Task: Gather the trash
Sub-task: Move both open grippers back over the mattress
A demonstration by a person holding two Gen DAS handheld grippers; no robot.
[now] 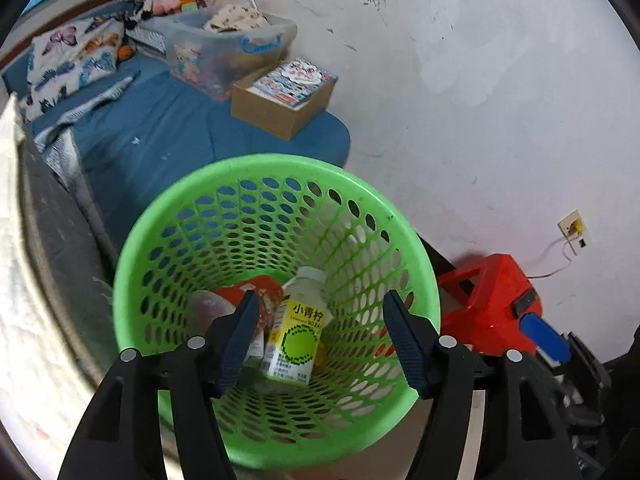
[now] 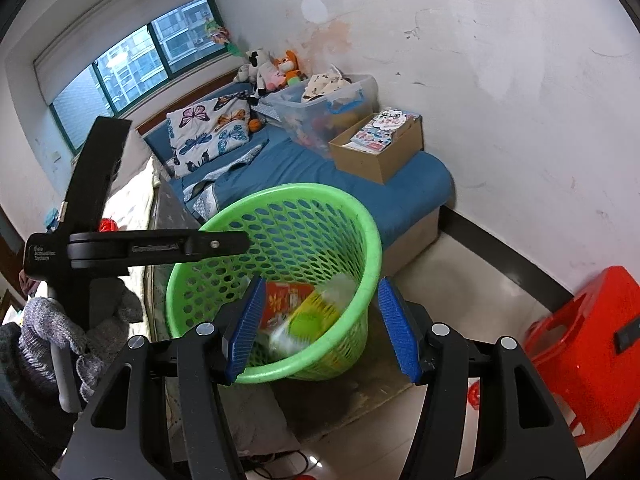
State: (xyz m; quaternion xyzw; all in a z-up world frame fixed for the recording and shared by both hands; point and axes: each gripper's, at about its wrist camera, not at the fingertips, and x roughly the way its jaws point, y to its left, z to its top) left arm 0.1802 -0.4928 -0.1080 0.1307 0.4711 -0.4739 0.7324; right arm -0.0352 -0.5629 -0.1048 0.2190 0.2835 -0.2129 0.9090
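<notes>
Your left gripper [image 1: 320, 340] hangs over the mouth of the green basket [image 1: 256, 168], jaws apart with nothing between the pads. Below them, inside the basket, lies a bottle [image 1: 298, 334] with a yellow label and white cap, leaning against a red packet [image 1: 266, 292] beside it. In the right wrist view the bottle [image 2: 308, 322] is blurred.

Your right gripper [image 2: 320, 326] is also spread and empty, pointed at the basket's [image 2: 372, 240] near rim from outside. The body of your left gripper [image 2: 136, 250] crosses that view at the left, above the rim.

The basket stands on the floor just beside a blue bed [image 2: 400, 192]. A red stool [image 2: 592, 340] sits apart to the right, near the wall. A cardboard box [image 2: 380, 148] rests on the bed's end.
</notes>
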